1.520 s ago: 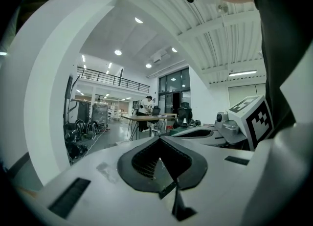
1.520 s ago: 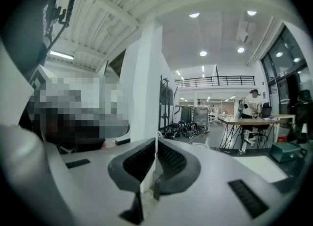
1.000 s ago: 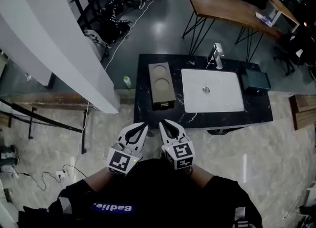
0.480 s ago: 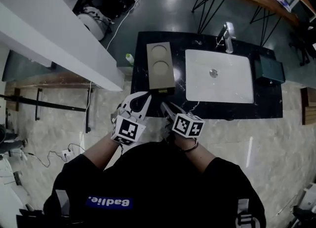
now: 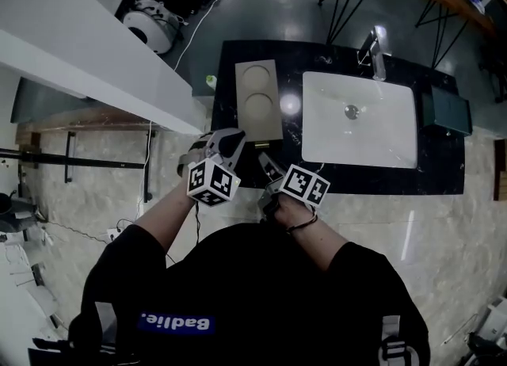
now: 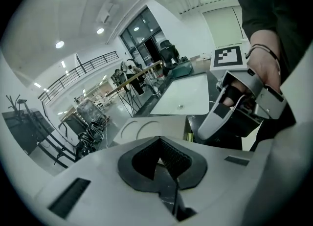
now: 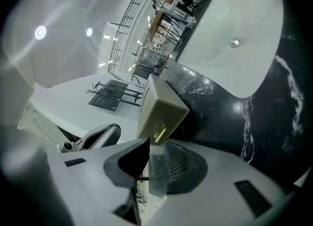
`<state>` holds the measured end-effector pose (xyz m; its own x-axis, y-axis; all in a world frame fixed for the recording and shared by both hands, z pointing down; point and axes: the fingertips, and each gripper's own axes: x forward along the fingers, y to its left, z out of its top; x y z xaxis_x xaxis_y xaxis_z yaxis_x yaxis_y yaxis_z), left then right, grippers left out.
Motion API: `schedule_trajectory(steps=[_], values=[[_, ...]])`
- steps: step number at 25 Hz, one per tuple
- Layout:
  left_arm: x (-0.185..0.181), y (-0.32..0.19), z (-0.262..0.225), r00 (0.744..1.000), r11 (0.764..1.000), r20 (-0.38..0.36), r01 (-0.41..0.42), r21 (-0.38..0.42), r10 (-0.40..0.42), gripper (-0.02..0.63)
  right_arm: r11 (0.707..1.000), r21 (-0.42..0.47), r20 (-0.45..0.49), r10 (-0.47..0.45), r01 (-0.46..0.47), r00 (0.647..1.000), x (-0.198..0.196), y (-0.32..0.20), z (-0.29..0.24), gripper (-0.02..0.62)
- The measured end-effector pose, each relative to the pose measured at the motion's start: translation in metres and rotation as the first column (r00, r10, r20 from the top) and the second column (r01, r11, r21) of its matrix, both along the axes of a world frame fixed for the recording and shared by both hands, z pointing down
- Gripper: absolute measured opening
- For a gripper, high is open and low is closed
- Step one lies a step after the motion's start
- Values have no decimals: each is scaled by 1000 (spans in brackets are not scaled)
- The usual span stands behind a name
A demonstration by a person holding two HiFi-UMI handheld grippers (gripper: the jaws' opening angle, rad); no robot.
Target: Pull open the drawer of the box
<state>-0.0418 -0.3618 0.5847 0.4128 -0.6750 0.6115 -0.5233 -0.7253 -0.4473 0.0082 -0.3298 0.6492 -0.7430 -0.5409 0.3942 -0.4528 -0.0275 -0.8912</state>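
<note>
Nearest, the left gripper (image 6: 157, 141) has its fingers pressed together, empty. The right gripper (image 7: 156, 147) fingers are slightly spread just short of the box (image 7: 161, 105) at the tabletop (image 7: 274, 122) edge, beside the sink (image 7: 234, 44). Centre them on the drawer tab (image 7: 159, 133), pinch, and pull straight back.

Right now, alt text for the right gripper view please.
The right hand-held gripper, jaws apart and empty, points at the small drawer handle on the near end of a beige box. The box stands on a black marble counter, with a white sink to its right.
</note>
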Motion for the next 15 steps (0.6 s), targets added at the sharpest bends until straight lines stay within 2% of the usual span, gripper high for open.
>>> schedule_trajectory(steps=[4,8,15], values=[[3,-12,14,997,1000,71,-27,-2,27,2,998,-54,12,14,-14,1000,-2,-7,14,74],[6,-16,25,988,998,142,-65,-15,66,2,998,-54,21,18,-17,1000,-4,-15,16,74],[9,-18,38,972,995,216,-92,-31,97,2,998,-63,44,15,-12,999,-9,-23,19,72]])
